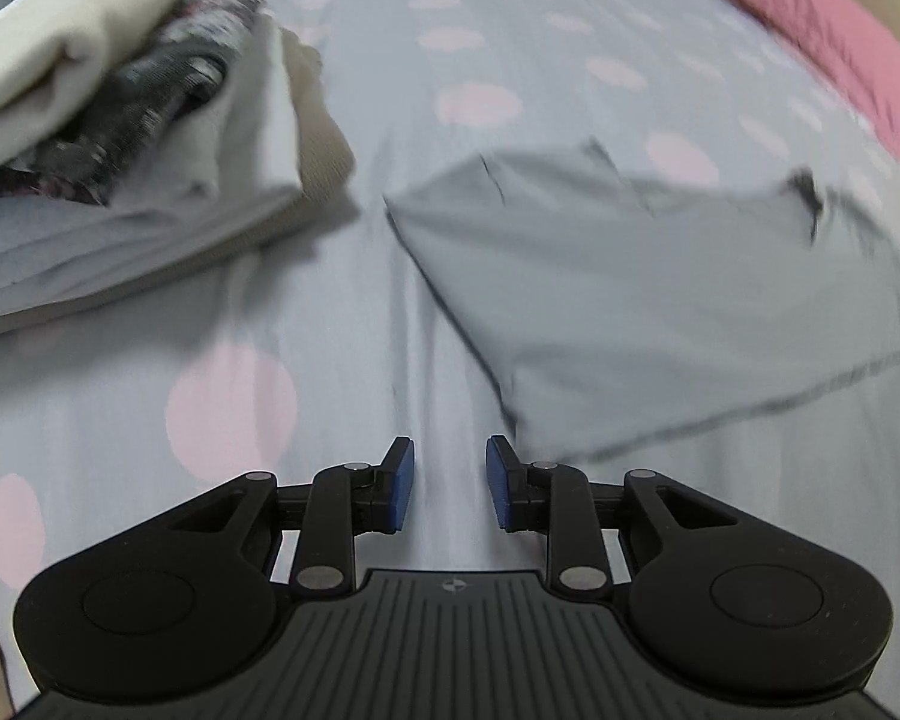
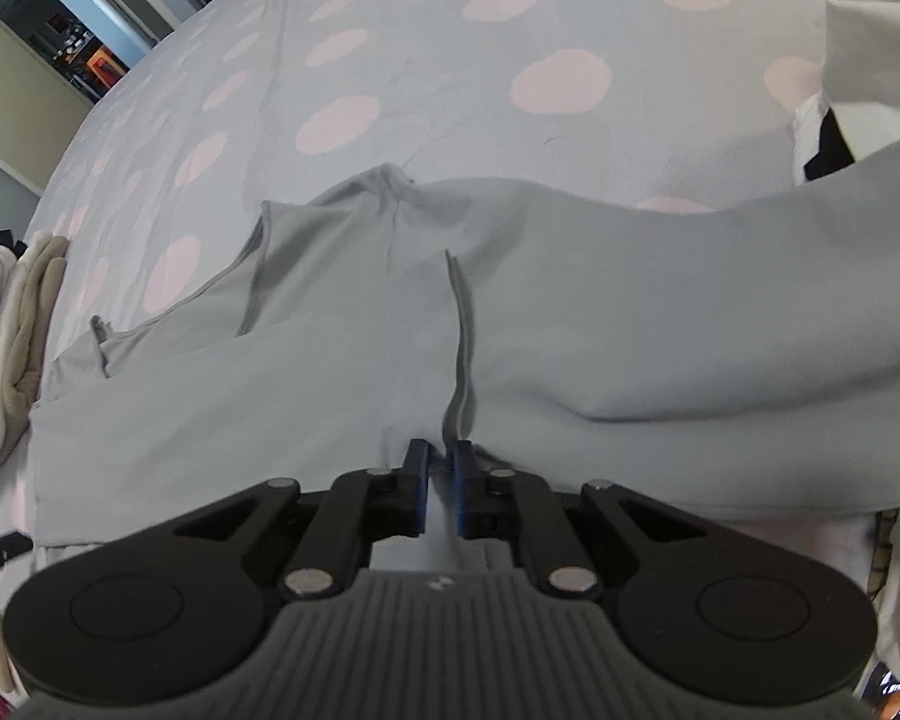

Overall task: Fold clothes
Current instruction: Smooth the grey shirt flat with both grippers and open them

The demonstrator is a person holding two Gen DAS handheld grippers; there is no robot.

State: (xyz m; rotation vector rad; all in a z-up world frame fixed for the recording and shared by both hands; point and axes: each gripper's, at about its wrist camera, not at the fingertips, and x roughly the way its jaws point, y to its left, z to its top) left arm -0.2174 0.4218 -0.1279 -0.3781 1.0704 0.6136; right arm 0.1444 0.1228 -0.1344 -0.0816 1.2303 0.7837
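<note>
Left gripper (image 1: pixel 450 483): we see its jaws apart, nothing between them, over the dotted bedsheet (image 1: pixel 426 324).
Right gripper (image 2: pixel 442 483): pinching a fold of the grey garment (image 2: pixel 600 354).
Garment: at 1 o'clock from our left gripper.
Folded stack (image 1: pixel 120 138): at 10 o'clock.

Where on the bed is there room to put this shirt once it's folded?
Bare bedsheet lies between the folded pile and the grey garment, and beyond the garment toward the pink cloth. It's crowded by the pile.

Pink-dotted grey bedsheet (image 1: pixel 390 60), pink pillow (image 1: pixel 828 30)
</note>
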